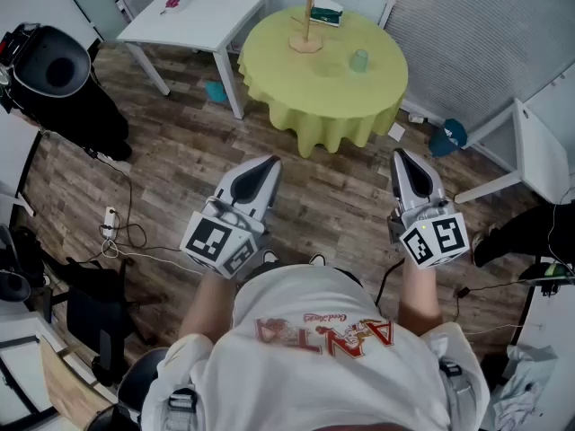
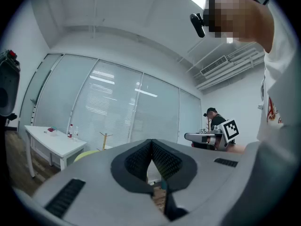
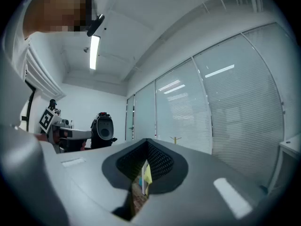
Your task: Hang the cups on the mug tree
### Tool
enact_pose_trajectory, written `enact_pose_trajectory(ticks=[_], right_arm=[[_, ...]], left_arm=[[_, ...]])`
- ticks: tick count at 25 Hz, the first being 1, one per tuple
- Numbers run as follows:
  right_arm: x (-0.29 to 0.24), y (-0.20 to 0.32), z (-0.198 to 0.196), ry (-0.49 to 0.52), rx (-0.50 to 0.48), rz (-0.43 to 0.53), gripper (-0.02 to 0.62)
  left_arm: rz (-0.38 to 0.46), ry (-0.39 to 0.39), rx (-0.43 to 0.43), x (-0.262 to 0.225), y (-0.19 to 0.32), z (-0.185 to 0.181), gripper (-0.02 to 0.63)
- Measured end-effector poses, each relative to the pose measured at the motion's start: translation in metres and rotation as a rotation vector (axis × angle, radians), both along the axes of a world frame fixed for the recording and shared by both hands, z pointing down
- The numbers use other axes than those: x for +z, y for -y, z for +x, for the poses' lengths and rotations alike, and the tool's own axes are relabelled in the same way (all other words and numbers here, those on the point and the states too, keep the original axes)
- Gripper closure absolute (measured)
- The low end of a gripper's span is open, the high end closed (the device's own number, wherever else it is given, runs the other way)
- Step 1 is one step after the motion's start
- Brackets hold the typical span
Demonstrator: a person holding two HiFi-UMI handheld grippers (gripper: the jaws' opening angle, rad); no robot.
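Observation:
A wooden mug tree [image 1: 308, 16] stands empty on a round table with a yellow-green cloth [image 1: 314, 97] at the far side of the room. A pale green cup [image 1: 359, 60] sits on the cloth to its right. My left gripper [image 1: 266, 164] and right gripper [image 1: 402, 155] are held level in front of the person's body, well short of the table, over the wooden floor. Both are shut with nothing between the jaws. In the left gripper view the left gripper [image 2: 151, 147] is closed, and the mug tree [image 2: 105, 138] shows small beyond it. In the right gripper view the right gripper [image 3: 146, 149] is closed too.
A white rectangular table [image 1: 193, 16] with small items stands left of the round one. A black machine [image 1: 54, 74] sits at the far left, a white chair [image 1: 530, 151] at the right. Cables and a power strip [image 1: 110, 223] lie on the floor.

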State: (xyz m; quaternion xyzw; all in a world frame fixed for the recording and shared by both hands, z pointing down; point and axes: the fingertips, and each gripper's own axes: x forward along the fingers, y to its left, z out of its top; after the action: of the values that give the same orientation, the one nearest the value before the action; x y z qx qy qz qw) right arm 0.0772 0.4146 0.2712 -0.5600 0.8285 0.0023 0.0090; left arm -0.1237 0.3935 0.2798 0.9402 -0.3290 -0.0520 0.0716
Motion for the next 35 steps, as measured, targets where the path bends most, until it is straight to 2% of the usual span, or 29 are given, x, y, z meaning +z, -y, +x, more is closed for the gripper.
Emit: enact_pose_trajectory(ticks=[8, 14, 19, 28, 35], right_arm=[[0.004, 0.001, 0.000, -0.015, 0.004, -0.008, 0.595], [0.004, 0.007, -0.007, 0.056, -0.040, -0.009, 0.594], [0.006, 0.015, -0.014, 0.071, -0.049, -0.014, 0.594], [0.016, 0.029, -0.041, 0.076, -0.040, -0.051, 0.594], [0.028, 0.037, -0.081, 0.053, -0.045, -0.064, 0.594]], left_arm=[[-0.008, -0.010, 0.008, 0.003, 0.000, 0.003, 0.597], [-0.014, -0.012, 0.000, 0.006, 0.005, -0.001, 0.597], [-0.012, -0.018, -0.002, 0.007, 0.009, -0.008, 0.597], [-0.028, -0.033, -0.004, 0.009, 0.019, -0.036, 0.597], [-0.031, -0.043, 0.001, 0.024, 0.027, -0.074, 0.597]])
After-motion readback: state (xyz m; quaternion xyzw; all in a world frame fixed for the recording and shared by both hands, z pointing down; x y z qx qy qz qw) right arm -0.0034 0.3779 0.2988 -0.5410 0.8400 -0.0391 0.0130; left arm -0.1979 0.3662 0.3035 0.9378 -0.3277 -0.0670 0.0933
